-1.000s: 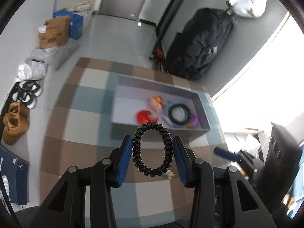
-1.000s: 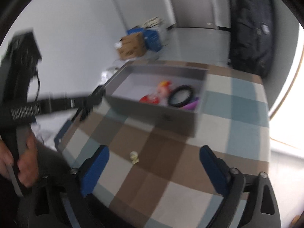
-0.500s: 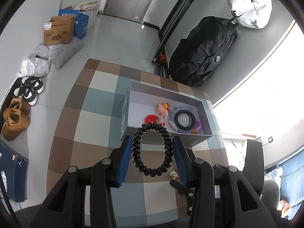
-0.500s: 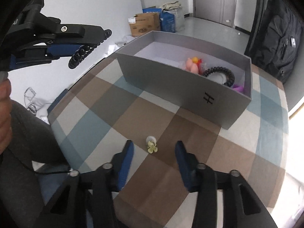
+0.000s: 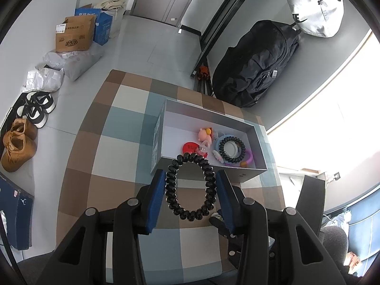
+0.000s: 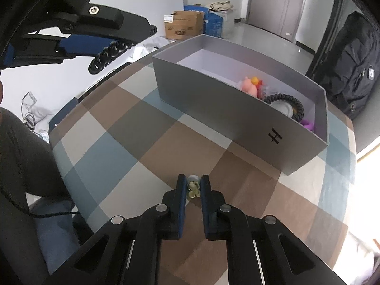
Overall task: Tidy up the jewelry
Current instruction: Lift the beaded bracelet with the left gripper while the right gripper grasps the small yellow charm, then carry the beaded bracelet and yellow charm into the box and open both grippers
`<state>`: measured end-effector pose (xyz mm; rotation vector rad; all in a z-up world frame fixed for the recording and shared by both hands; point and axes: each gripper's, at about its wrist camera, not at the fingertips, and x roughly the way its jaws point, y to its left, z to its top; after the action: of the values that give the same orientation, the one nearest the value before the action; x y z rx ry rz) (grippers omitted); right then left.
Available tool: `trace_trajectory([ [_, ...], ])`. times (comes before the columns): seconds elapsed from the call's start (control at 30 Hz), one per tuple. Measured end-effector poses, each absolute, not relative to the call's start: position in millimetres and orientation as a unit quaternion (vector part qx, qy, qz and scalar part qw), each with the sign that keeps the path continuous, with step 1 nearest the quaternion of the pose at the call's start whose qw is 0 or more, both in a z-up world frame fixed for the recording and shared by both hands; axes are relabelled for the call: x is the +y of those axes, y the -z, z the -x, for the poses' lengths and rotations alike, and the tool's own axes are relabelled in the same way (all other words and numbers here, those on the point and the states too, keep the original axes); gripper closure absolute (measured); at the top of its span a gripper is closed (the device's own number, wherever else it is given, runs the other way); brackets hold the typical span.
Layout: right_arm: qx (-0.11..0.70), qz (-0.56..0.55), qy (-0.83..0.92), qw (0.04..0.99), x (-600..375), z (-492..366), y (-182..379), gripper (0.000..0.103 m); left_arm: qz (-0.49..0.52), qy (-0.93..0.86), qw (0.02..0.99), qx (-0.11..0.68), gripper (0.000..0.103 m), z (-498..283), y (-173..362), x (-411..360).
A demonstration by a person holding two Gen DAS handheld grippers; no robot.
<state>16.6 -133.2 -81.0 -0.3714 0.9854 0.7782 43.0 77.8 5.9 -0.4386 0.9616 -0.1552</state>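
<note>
Black coil bracelet (image 5: 191,187) hung squeezed between my left gripper's (image 5: 190,190) pads, its long axis pointing at the grey box (image 5: 239,174) just ahead, near the bench's (image 5: 114,142) far right edge. My right gripper (image 6: 192,188) had nearly closed around a small yellowish charm (image 6: 193,188) on the bench; contact was unclear and its shape unreadable.

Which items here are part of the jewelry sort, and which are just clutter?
Job: black coil bracelet in left gripper; small yellow-green charm between right gripper fingers; grey box.
Clutter: black backpack, cardboard box, brown boots, white bag.
</note>
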Motion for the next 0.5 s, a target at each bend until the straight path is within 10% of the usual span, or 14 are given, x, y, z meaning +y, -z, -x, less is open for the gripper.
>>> trace_trajectory([
  [0.5,0.442,0.081,-0.366,0.815,-157.9,-34.3,47.7,0.093,0.209,0.073,0.861,0.459,0.065,-46.8,-5.0,73.7],
])
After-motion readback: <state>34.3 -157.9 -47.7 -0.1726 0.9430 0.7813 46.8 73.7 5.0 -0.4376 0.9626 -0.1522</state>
